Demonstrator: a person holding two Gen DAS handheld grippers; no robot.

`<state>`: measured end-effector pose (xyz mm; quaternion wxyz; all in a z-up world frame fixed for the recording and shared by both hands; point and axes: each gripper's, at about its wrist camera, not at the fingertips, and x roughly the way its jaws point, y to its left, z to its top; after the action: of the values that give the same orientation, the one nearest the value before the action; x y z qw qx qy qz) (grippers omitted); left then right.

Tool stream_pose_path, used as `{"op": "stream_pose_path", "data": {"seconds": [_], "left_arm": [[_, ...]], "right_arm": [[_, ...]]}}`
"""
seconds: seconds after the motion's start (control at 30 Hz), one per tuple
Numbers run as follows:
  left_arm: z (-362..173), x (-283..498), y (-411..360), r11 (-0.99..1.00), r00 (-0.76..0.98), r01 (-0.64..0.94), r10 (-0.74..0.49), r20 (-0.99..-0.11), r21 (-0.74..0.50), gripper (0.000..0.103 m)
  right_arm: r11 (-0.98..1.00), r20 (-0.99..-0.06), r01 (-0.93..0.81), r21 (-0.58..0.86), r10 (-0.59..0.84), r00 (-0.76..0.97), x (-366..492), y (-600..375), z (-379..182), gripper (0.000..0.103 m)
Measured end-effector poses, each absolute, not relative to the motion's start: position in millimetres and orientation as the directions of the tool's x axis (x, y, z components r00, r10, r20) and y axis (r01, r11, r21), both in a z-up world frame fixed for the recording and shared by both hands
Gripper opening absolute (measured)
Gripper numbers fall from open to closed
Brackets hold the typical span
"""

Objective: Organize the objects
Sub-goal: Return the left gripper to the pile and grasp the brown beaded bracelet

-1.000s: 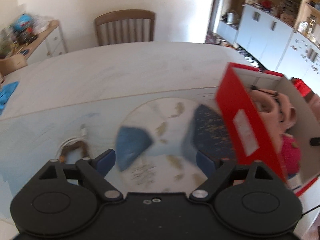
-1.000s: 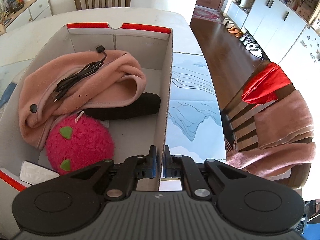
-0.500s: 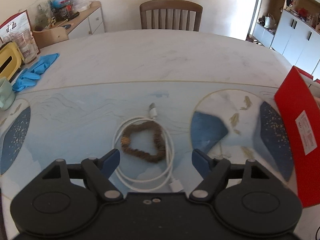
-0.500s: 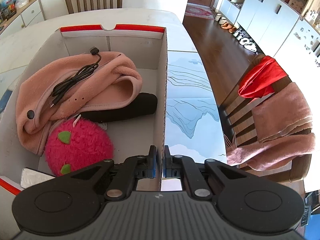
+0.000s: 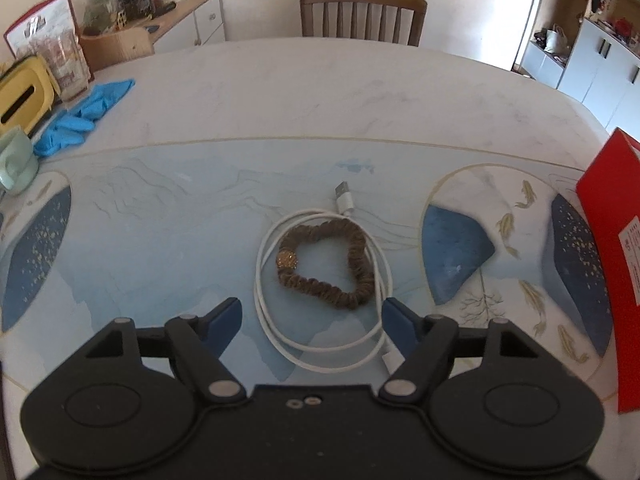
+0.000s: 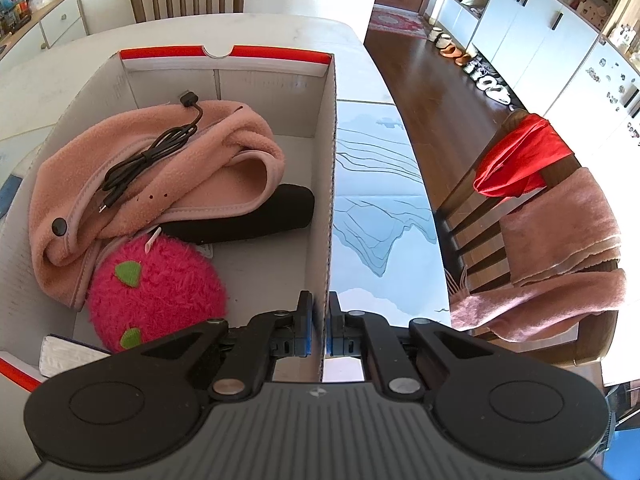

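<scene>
Since a second ago the left view has swung off the red box [image 5: 608, 280] onto the table mat; the box is now just a red wall at 3 o'clock. The right view is unchanged.

Around: white cable [image 5: 320, 276] coiled on the mat, brown scrunchie [image 5: 326, 266] lying inside the coil, both dead centre. Blue gloves [image 5: 80, 120] at 10 o'clock, green mug [image 5: 14, 166] at 9, chair [image 5: 362, 14] at 12. Nothing blocks the coil.

Left gripper [image 5: 312, 322]: jaws wide, have just been closing a little, near side of the cable loop lies between the fingertips, pads touching nothing that shows.

Right gripper [image 6: 318, 326]: jaws pinched tight on the box's right wall [image 6: 328, 200], at its near end.

Only the right view shows the box inside: pink fleece [image 6: 160, 176] with black cable [image 6: 152, 156] on top, black roll [image 6: 256, 220] at 3 o'clock of it, pink plush ball [image 6: 160, 292] at 7 o'clock. Only the left view shows the coil and scrunchie.
</scene>
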<state>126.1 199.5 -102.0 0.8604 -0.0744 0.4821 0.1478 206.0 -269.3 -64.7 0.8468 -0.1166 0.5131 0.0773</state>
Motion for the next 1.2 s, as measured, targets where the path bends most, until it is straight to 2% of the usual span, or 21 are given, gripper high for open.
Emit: {"op": "stream_pose_path", "data": {"seconds": [0.17,0.3,0.43,0.53,0.63,0.67,0.7,0.87,1.0,1.2], "left_arm": [[-108.8,140.2,210.8,0.929,0.467,-0.370,0.165,-0.869,-0.022,0.067],[-117.2,152.3,218.3,0.908,0.426,-0.417,0.167,-0.889,-0.029,0.058],[-120.8,159.4,219.1,0.900,0.410,-0.436,0.188,-0.893,-0.011,0.054],[-120.9,161.8,217.6,0.903,0.410,-0.430,0.201,-0.890,0.006,0.043],[-120.2,162.9,218.1,0.904,0.411,-0.427,0.215,-0.886,0.021,0.026],[-119.8,163.0,218.1,0.905,0.411,-0.425,0.218,-0.885,0.026,0.017],[-119.4,162.3,218.6,0.906,0.412,-0.422,0.218,-0.885,0.027,0.013],[-112.7,157.5,220.5,0.909,0.444,-0.416,0.203,-0.872,-0.001,0.011],[-97.3,152.8,216.0,0.920,0.480,-0.392,0.181,-0.858,-0.025,0.006],[-80.4,146.8,206.6,0.935,0.520,-0.352,0.149,-0.841,-0.052,0.005]], "right_arm": [[0.961,-0.887,-0.249,-0.119,0.009,0.462,206.1,-269.3,-64.2,0.005],[0.962,-0.887,-0.244,-0.121,0.006,0.462,205.7,-269.5,-63.9,0.005],[0.962,-0.886,-0.242,-0.124,0.003,0.463,205.6,-269.5,-64.1,0.005],[0.962,-0.885,-0.242,-0.129,-0.001,0.466,205.3,-268.6,-64.2,0.005],[0.962,-0.885,-0.241,-0.130,-0.003,0.466,205.3,-268.2,-64.6,0.005],[0.962,-0.885,-0.241,-0.129,-0.002,0.466,205.3,-268.1,-64.6,0.005],[0.962,-0.885,-0.241,-0.129,-0.002,0.466,205.3,-268.0,-64.6,0.005],[0.962,-0.885,-0.241,-0.129,-0.002,0.466,205.3,-268.1,-64.6,0.006],[0.961,-0.884,-0.243,-0.129,0.000,0.467,205.5,-268.0,-64.9,0.006],[0.960,-0.880,-0.248,-0.128,0.005,0.474,204.5,-268.5,-64.9,0.006]]}}
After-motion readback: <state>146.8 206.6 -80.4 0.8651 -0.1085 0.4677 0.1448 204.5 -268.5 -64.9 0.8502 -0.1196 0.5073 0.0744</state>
